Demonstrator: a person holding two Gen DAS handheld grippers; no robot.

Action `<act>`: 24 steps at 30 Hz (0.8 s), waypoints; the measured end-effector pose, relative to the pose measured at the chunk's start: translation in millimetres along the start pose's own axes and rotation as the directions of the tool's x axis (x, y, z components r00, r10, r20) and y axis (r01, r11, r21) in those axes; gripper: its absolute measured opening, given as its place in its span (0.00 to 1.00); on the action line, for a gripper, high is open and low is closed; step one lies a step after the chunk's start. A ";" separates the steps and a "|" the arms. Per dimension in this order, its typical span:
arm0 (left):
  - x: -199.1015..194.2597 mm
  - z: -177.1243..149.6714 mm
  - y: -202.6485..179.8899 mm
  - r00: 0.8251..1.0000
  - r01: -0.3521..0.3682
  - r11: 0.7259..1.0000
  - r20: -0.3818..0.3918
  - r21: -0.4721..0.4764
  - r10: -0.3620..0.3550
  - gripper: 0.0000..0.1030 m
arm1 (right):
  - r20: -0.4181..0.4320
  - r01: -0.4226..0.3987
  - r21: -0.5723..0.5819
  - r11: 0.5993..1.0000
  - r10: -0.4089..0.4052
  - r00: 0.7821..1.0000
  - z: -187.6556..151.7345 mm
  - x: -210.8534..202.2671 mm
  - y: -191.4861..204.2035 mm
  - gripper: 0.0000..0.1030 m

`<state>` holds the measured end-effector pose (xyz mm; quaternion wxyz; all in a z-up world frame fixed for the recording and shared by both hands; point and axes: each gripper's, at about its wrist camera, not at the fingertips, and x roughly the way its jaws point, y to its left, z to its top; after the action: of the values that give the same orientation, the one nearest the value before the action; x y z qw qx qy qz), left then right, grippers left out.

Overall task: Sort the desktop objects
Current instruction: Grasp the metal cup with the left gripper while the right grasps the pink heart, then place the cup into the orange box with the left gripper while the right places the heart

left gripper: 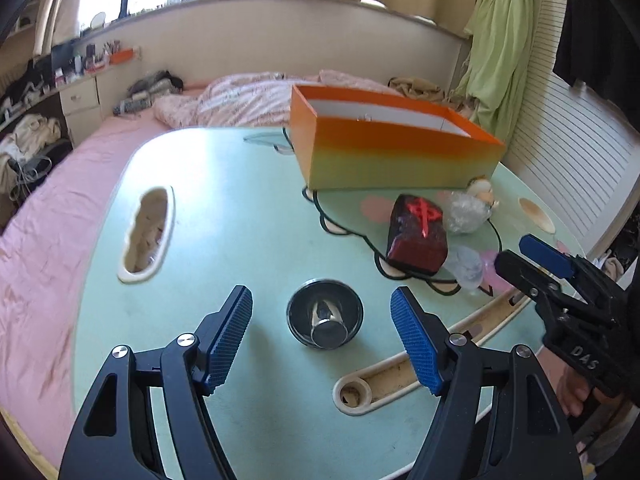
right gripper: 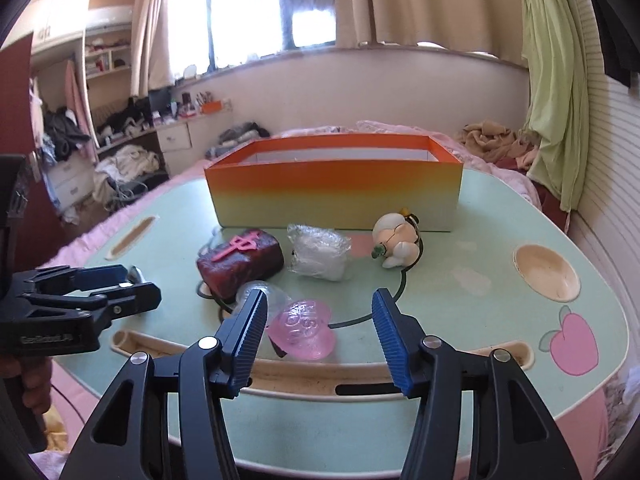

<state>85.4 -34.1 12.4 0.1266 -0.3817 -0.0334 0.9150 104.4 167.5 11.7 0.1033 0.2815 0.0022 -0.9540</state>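
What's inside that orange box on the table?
Only the upper white inner walls of the orange box show. Its floor is hidden by the near wall in both views, so whether anything lies inside cannot be told.

On the counter (right gripper: pixel 472 304) stands one orange box (right gripper: pixel 334 190) at the far side, and one dark bowl (left gripper: pixel 325 313) sits alone at the near left. Five small things lie near the box: one dark red block (right gripper: pixel 240 266), one crumpled plastic wrap (right gripper: pixel 318 254), one white figurine (right gripper: pixel 396 244), one pink heart (right gripper: pixel 304 330) and one clear lid (right gripper: pixel 260 294).
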 end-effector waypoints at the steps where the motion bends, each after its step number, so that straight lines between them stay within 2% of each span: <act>1: 0.4 -0.3 -0.7 1.000 -0.004 1.000 0.005 0.002 0.004 0.70 | -0.004 0.000 -0.007 1.000 0.000 1.000 -1.1 1.6 1.0 0.53; 2: 0.9 -0.8 -1.4 1.000 -0.007 1.000 0.007 0.004 0.007 0.70 | -0.009 0.000 -0.013 1.000 0.000 1.000 -2.2 3.2 1.9 0.53; 3: 1.5 -1.5 -2.1 1.000 -0.010 1.000 0.012 0.007 0.010 0.64 | -0.013 0.000 -0.020 1.000 -0.001 1.000 -3.4 4.7 2.9 0.50; 4: 2.3 -2.0 -2.9 1.000 -0.013 1.000 0.016 0.009 0.013 0.48 | -0.017 0.000 -0.027 1.000 -0.001 1.000 -4.5 6.3 3.9 0.42; 5: 2.6 -2.2 -3.3 1.000 -0.013 1.000 0.019 0.011 0.013 0.38 | -0.022 0.000 -0.034 0.999 -0.001 1.000 -5.6 7.9 4.8 0.23; 9: 1.3 1.0 -2.1 1.000 0.015 1.000 0.023 -0.002 -0.015 0.37 | -0.038 -0.005 -0.050 0.999 0.003 0.999 -8.9 12.6 7.4 0.19; 16: -11.0 17.6 -6.9 0.998 0.042 0.999 0.052 0.010 -0.042 0.37 | 0.015 -0.013 -0.005 1.000 0.014 1.000 3.6 -1.7 -2.4 0.19; 21: -20.3 52.2 -16.2 0.993 0.064 0.996 0.096 0.066 -0.070 0.37 | 0.076 -0.011 -0.013 1.000 0.012 0.997 30.1 -10.3 -9.3 0.19; 24: -17.6 81.7 -20.9 0.986 0.098 0.994 0.128 0.057 -0.104 0.37 | 0.106 -0.001 -0.009 1.000 0.002 0.994 53.9 -7.0 -14.6 0.19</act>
<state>43.8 -15.5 85.5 0.1800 -0.3155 -0.0378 0.9309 78.4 179.8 60.0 0.1053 0.2301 0.0010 -0.9675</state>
